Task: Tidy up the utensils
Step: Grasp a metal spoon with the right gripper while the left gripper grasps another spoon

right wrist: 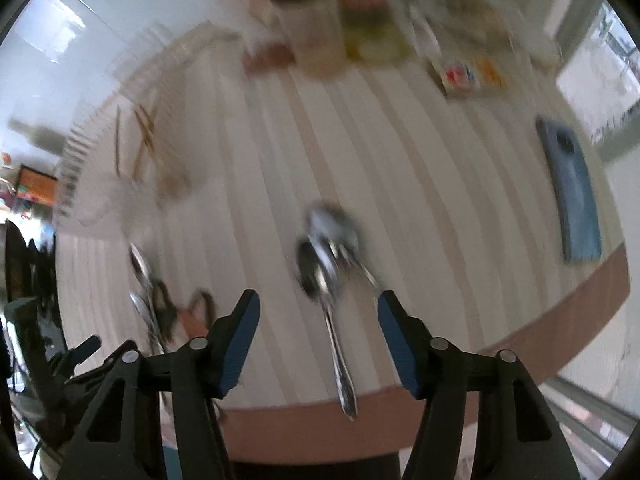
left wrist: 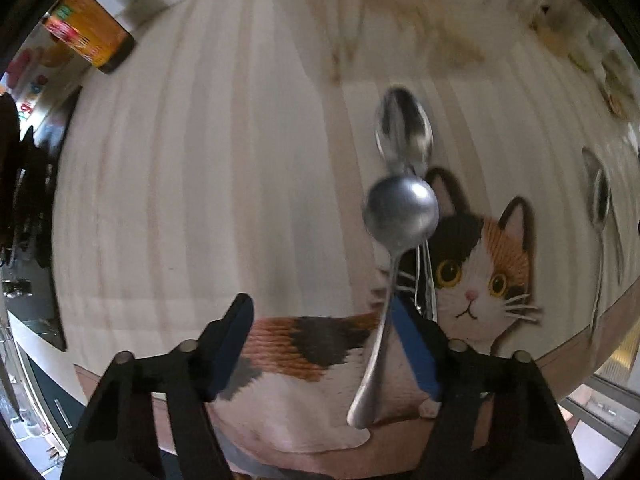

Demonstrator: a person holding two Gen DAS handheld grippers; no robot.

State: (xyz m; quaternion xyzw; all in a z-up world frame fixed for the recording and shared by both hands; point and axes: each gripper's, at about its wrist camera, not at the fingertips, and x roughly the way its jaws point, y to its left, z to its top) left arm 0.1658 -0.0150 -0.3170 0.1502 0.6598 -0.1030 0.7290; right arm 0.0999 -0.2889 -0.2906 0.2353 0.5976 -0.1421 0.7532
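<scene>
In the left wrist view a round-bowled steel spoon stands tilted between the jaws of my left gripper. Its handle leans against the right blue pad and is well away from the left pad, so the jaws are open. Behind it a second spoon lies on the cat placemat. A third spoon lies at the right edge. In the blurred right wrist view my right gripper is open over a small heap of spoons; one handle runs down between the fingers, touching neither.
An orange box stands at the mat's far left. A clear tray with chopsticks, a jar and packets sit at the back. A blue flat case lies right. Two spoons lie left.
</scene>
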